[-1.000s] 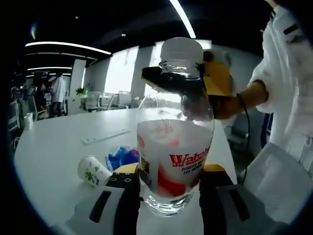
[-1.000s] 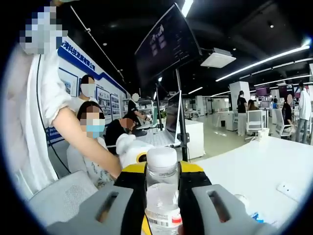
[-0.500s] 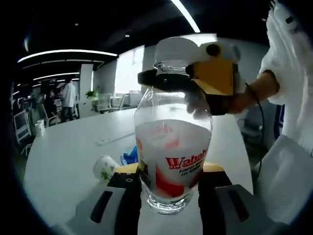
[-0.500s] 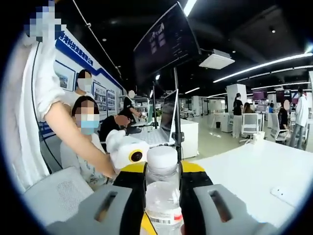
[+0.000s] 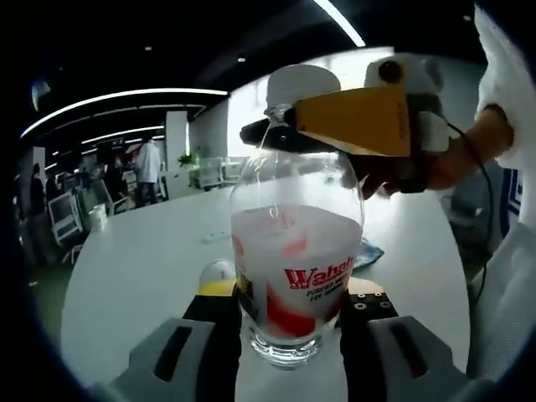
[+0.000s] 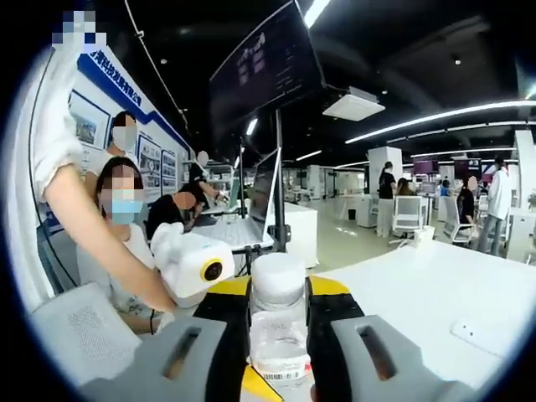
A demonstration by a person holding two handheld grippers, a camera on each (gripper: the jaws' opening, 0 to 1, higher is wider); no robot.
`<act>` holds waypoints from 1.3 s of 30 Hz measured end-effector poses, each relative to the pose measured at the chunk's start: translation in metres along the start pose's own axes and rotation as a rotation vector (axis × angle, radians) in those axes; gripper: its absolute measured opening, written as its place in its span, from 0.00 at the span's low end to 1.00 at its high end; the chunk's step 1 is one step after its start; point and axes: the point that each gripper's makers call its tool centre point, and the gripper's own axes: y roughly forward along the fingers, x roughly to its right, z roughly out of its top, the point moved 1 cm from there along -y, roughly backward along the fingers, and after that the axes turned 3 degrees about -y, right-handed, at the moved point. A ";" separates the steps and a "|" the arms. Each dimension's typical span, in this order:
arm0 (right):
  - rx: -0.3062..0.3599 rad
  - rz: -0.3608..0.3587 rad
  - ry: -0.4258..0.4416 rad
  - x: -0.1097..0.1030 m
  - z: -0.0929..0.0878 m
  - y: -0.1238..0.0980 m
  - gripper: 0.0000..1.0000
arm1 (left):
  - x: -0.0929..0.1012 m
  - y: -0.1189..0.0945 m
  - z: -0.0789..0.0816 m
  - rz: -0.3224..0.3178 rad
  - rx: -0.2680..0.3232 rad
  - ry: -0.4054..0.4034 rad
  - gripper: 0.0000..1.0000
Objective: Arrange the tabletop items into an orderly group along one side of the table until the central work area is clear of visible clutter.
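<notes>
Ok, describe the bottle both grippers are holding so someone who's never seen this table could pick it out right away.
Over the white table, look between the left gripper jaws. The clear plastic bottle stands upright there, its lower body clamped, while the right gripper pinches its neck just under the white cap. Its red and white Wahaha label sets it apart from the small paper cup behind.

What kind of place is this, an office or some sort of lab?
Most likely a big open-plan office. The right gripper view shows an open laptop with a large monitor above it and people seated nearby; the left gripper view shows a long white table and office chairs.
</notes>
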 end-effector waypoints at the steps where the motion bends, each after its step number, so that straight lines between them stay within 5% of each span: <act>1: -0.005 -0.001 -0.001 0.003 -0.002 0.000 0.21 | -0.001 0.001 -0.001 0.001 -0.002 0.000 0.42; 21: -0.079 -0.034 0.010 0.034 -0.048 0.014 0.20 | -0.023 0.033 -0.035 -0.018 -0.067 -0.019 0.43; 39: -0.093 -0.043 0.046 0.035 -0.068 0.022 0.21 | -0.029 0.039 -0.055 -0.043 -0.101 -0.033 0.43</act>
